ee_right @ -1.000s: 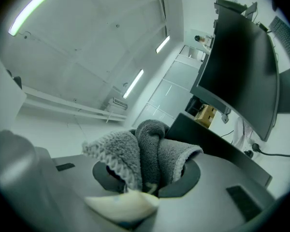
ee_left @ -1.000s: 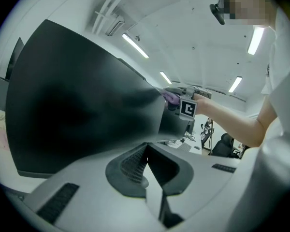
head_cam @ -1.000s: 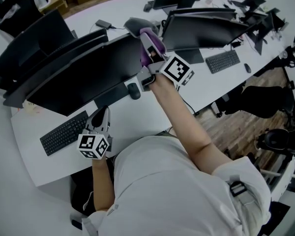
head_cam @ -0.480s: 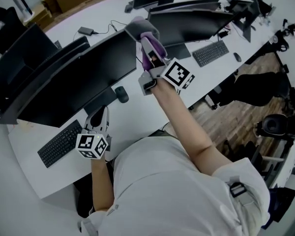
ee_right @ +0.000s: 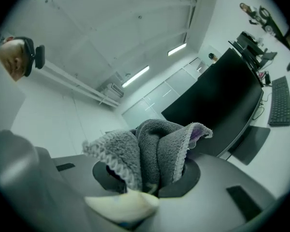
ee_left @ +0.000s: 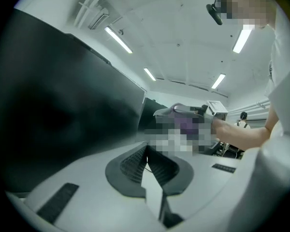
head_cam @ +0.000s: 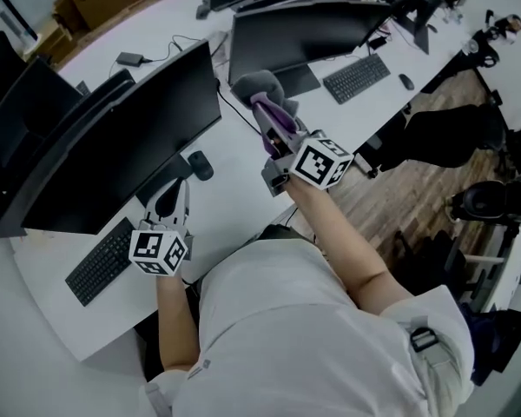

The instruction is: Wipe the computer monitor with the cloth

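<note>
Right gripper (head_cam: 271,115) clamped on bunched grey cloth (head_cam: 257,85), upper centre of frame, just off the monitor (head_cam: 130,142) right edge, not touching. Left gripper (head_cam: 172,196) jaws together, empty, lower left. Looks between strokes. Next move needs the cloth pressed flat on the screen.

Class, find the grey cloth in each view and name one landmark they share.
Head view: cloth upper centre, just right of the near monitor.
Left gripper view: cloth right of centre, partly mosaic-covered.
Right gripper view: cloth centre, between the jaws.
Landmark: the right gripper clamping it.
</note>
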A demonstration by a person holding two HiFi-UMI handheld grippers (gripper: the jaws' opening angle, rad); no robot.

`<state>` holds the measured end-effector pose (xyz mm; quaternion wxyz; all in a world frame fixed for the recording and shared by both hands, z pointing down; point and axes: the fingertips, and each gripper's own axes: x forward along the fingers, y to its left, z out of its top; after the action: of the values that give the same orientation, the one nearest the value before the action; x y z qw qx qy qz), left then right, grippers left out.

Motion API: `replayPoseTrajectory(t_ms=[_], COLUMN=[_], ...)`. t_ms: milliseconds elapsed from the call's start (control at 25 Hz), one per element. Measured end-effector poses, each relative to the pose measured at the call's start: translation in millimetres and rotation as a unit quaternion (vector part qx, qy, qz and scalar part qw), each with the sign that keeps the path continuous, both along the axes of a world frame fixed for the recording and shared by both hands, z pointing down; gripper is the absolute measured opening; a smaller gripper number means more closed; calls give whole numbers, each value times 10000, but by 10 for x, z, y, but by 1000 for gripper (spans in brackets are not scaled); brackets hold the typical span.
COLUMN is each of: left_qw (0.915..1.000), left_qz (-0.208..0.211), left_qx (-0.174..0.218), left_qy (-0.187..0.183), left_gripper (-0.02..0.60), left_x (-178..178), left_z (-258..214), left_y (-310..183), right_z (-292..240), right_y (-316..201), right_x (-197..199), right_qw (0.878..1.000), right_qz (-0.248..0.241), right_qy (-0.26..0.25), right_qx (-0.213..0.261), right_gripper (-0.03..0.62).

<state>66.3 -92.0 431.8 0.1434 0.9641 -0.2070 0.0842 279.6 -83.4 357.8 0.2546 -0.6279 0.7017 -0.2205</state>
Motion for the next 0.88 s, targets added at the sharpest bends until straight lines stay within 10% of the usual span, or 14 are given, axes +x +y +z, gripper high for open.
replayPoseTrajectory(t_ms=[880], left_qw=[9965], left_qz=[681], left_qx=[451], left_qy=[-149], left_gripper=[2], left_x=[590], left_z=[-92], left_y=[221], right_z=[661], right_y=[974], right_x=[-173], right_qw=[9572], right_qz=[-371], right_qy=[2661], right_qx=[-1076], right_gripper=[130])
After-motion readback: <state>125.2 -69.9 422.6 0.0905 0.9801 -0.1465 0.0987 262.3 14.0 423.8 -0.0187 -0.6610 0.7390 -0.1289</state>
